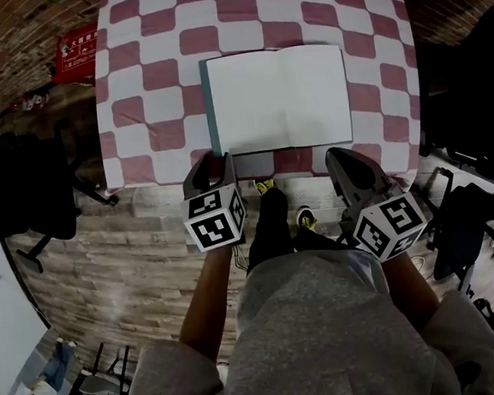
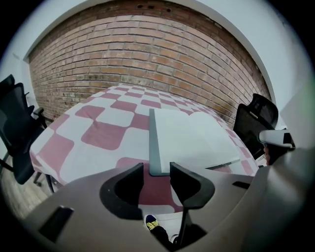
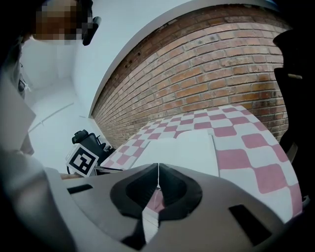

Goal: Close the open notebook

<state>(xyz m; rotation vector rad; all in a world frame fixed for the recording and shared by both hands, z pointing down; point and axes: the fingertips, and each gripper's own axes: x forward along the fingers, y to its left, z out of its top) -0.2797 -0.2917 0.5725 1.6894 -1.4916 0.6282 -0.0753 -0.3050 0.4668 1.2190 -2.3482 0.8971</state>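
While the open notebook [image 1: 278, 98] lies flat by the bench's [image 1: 145, 115] near edge, the left gripper [image 1: 213, 163] hangs at its near-left corner, jaws spread and empty, seemingly to catch that cover, and the right gripper [image 1: 340, 155] sits clenched on nothing.

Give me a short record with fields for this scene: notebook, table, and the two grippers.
notebook: open, blank pages up, lying flat
table: covered with a red and white checked cloth
left gripper: jaws apart, nothing between them, just before the notebook's near left corner
right gripper: jaws together, empty, by the notebook's near right corner
task state: notebook not yet closed
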